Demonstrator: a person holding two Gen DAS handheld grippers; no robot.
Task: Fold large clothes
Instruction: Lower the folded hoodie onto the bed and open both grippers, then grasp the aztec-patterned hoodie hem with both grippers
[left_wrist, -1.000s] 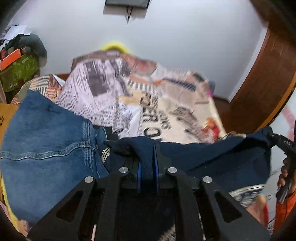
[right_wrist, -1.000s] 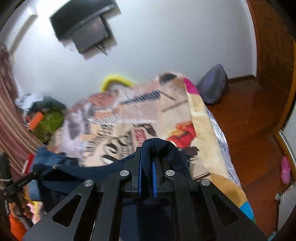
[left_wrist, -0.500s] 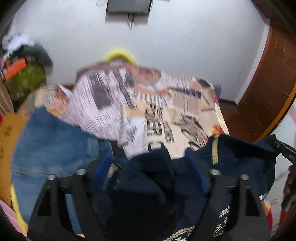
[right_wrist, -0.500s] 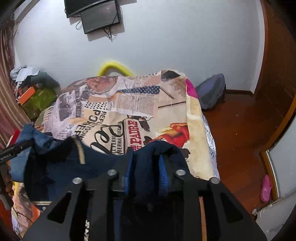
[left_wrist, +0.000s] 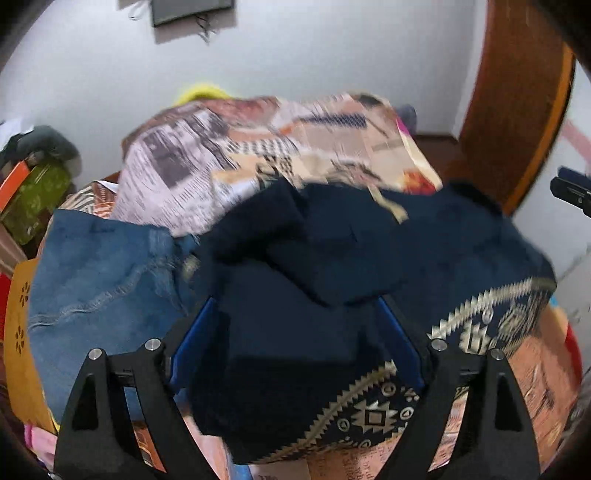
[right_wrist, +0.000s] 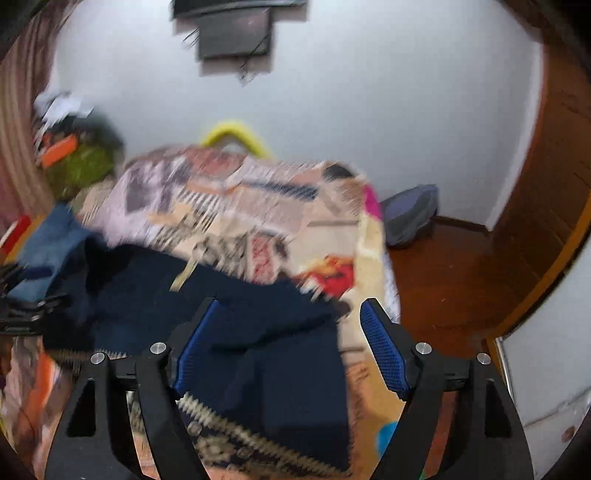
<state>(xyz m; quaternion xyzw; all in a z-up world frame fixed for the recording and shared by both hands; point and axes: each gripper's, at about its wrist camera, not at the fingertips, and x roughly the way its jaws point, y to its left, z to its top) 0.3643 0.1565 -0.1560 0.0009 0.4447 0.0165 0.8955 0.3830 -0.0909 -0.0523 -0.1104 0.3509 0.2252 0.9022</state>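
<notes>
The navy garment (left_wrist: 332, 258) lies in a loose heap on the bed (left_wrist: 258, 147), over the newspaper-print bedspread, its cream geometric border (left_wrist: 480, 306) running along the near edge and curving toward the right. Its long axis runs roughly left to right across the bed; both views are blurred, so finer folds cannot be made out.

The left tool (left_wrist: 295, 339) sits low over the near left part of the cloth, pointing forward toward the wall, its blue-padded fingers (left_wrist: 192, 336) spread wide with dark fabric bunched between them but not pinched. The right tool (right_wrist: 291, 343) hovers over the garment's right end, also pointing forward, with its fingers (right_wrist: 384, 354) wide apart; the cloth lies under and against the left finger, while the right finger stands clear over the bedspread.

Blue jeans (left_wrist: 99, 280) lie just left of the garment, touching it. A dark screen (right_wrist: 236, 33) hangs on the white wall beyond, and a grey bag (right_wrist: 410, 214) rests on the wooden floor beside the bed.
</notes>
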